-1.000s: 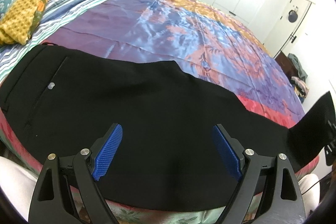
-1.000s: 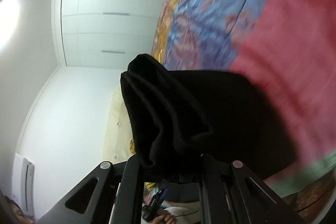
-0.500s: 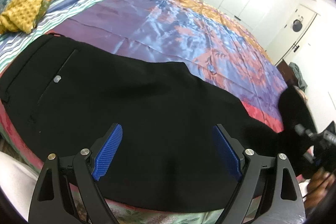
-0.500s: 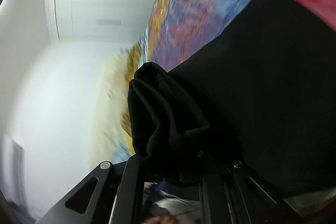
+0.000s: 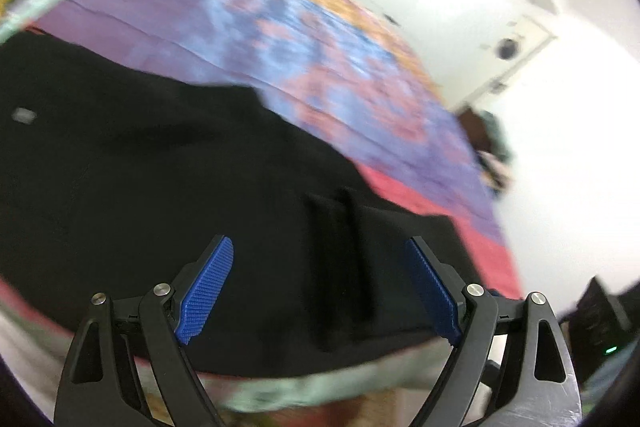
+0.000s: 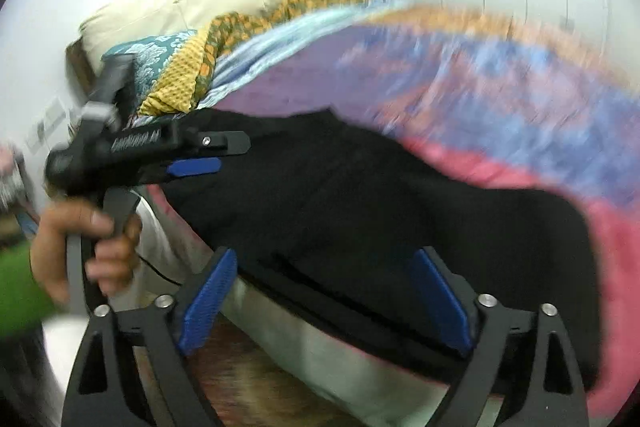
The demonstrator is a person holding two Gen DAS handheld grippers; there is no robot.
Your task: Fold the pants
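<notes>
Covering the bed, a multicoloured bedspread is carrying the black pants, limp and light, probably best pinched at a doubled edge, while the left gripper and right gripper are both hovering spread and empty.

Black pants cover the near edge of the bed, and beyond them the bedspread lies open right across. Piled cloths crowd the head end. The left claw hangs spread over that end, nothing between its fingers; the right claw gapes at the edge.
</notes>
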